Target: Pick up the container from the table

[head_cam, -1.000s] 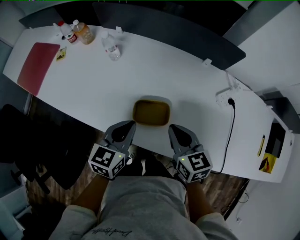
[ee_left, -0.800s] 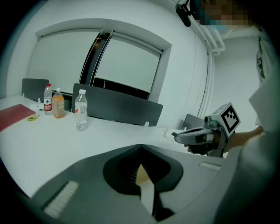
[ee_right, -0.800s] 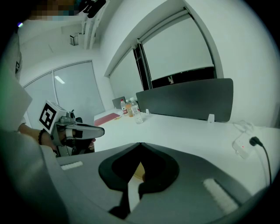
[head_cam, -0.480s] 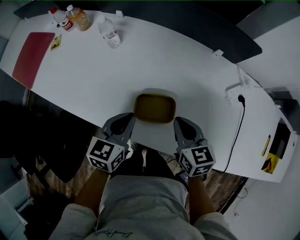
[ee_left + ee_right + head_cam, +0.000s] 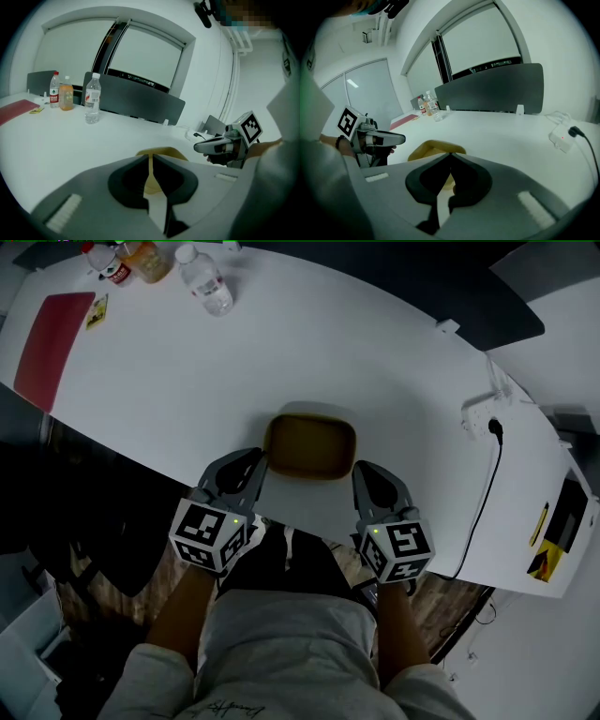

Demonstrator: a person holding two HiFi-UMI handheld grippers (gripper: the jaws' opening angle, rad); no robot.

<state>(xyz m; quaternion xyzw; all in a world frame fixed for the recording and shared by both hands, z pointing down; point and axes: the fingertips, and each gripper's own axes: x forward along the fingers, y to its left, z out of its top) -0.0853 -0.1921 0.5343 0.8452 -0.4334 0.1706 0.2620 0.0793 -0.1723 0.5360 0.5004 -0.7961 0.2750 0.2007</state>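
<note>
The container (image 5: 310,446) is a shallow yellow-brown tray with rounded corners, lying near the front edge of the white table (image 5: 281,352). My left gripper (image 5: 253,461) sits just off its left side, jaws shut with nothing between them. My right gripper (image 5: 362,472) is at the tray's right front corner, also shut and holding nothing. In the left gripper view the container (image 5: 171,152) peeks over my left gripper (image 5: 150,157), with the other gripper beyond it. Seen from the right gripper view, the container (image 5: 429,147) lies just ahead of my right gripper (image 5: 450,155).
Three bottles (image 5: 204,282) and a red mat (image 5: 47,338) lie at the table's far left. A white power strip (image 5: 483,413) with a black cable lies at the right. A dark grey divider (image 5: 136,101) runs along the far edge. A dark chair (image 5: 84,521) stands at left.
Both grippers have moved forward over the table edge and now flank the container. The container has not moved on the table.
</note>
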